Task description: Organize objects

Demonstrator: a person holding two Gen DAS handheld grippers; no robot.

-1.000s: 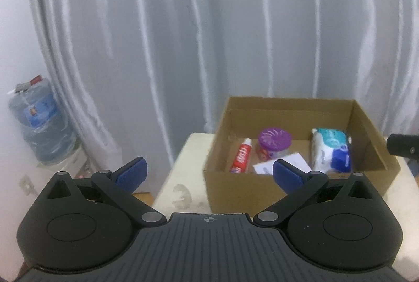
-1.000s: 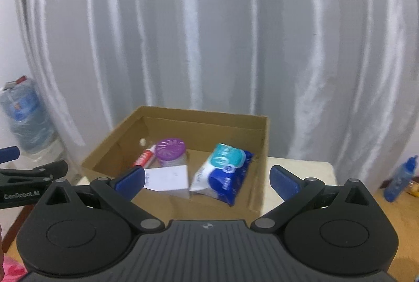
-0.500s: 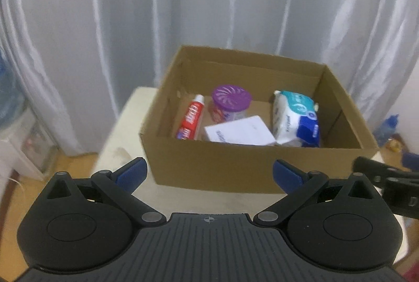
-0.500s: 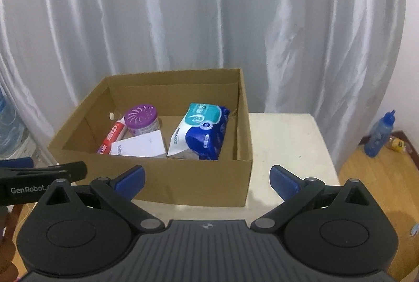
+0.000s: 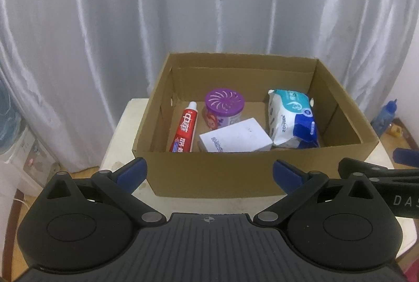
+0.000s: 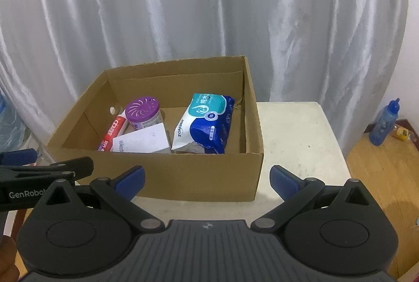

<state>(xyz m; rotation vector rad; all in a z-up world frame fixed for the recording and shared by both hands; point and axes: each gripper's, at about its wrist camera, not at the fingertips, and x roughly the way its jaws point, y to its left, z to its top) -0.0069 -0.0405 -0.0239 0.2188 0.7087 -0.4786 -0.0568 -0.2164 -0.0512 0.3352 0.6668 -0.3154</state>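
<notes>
Both grippers have come closer to the cardboard box (image 5: 209, 174) than half a second ago, and the box now fills more of each view, its near wall lying just beyond the blue fingertips. The left gripper (image 5: 208, 172) is spread wide and holds nothing; a second ago it was turned toward the curtain (image 5: 131, 20) and the water jug at the left, and it now faces the box squarely. The right gripper (image 6: 207, 178) is likewise wide apart and empty, facing the box's near right corner with bare table (image 6: 296, 135) beyond its right finger. Inside the box nothing has shifted: the red toothpaste tube (image 5: 184, 131) lies along the left wall, the purple-lidded air freshener jar (image 5: 224, 108) stands behind it toward the middle, the white carton (image 5: 235, 136) lies flat in front of the jar, and the blue-and-white wet wipes pack (image 5: 292, 121) lies to the right, touching the carton. Each gripper shows at the edge of the other's view. A blue bottle (image 6: 385, 122) stands on the wooden floor at far right.
</notes>
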